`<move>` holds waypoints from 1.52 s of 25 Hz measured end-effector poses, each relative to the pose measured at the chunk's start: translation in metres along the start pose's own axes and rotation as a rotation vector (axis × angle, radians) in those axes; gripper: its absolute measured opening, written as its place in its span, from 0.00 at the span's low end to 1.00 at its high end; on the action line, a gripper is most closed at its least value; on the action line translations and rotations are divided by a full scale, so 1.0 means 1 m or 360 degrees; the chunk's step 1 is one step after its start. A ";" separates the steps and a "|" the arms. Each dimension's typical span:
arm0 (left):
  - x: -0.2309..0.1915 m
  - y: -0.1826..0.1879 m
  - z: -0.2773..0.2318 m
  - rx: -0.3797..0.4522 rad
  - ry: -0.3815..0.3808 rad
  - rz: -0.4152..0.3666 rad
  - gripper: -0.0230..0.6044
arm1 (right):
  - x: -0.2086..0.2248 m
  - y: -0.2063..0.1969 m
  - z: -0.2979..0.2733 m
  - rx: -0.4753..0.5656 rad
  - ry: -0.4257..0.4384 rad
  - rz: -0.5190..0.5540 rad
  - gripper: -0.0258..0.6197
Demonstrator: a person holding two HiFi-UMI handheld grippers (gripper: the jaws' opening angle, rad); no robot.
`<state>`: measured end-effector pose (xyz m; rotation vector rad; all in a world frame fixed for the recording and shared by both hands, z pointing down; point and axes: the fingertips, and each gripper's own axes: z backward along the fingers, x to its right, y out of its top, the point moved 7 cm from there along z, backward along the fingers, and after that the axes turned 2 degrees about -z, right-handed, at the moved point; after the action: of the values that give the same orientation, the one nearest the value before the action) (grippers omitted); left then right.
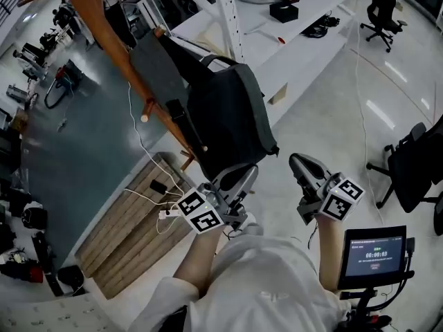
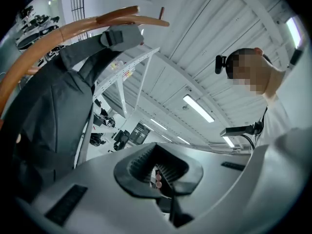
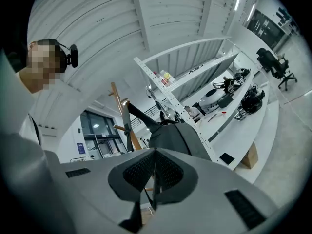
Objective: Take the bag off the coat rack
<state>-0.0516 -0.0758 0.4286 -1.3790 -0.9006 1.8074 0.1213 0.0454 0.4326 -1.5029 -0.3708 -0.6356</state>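
Observation:
A dark grey bag (image 1: 228,113) hangs by its strap from a peg of the slanting wooden coat rack (image 1: 114,50). Just under the bag's lower edge is my left gripper (image 1: 243,173), shut and empty, pointing up at it. My right gripper (image 1: 299,162) stands to the right of the bag, apart from it, also shut with nothing between its fingers. In the left gripper view the bag (image 2: 46,116) fills the left side under the curved wooden rack (image 2: 68,30), beyond my left gripper (image 2: 158,174). The right gripper view shows the bag (image 3: 178,136) and the rack (image 3: 118,112) past my right gripper (image 3: 155,177).
White metal shelving (image 1: 291,26) stands behind the rack. A wooden pallet (image 1: 131,227) with white cables lies on the floor at lower left. Office chairs (image 1: 412,168) stand at the right, and a small screen (image 1: 372,254) on a stand is at lower right.

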 end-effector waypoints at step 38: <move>-0.027 0.130 0.084 0.0567 0.0913 -0.0591 0.31 | -0.047 0.159 -0.269 -0.0075 0.0913 0.0622 0.13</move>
<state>-0.1419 -0.1770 0.3492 -1.2908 -0.4594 1.1304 0.1375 -0.2202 0.2622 -1.3171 0.3718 -0.7264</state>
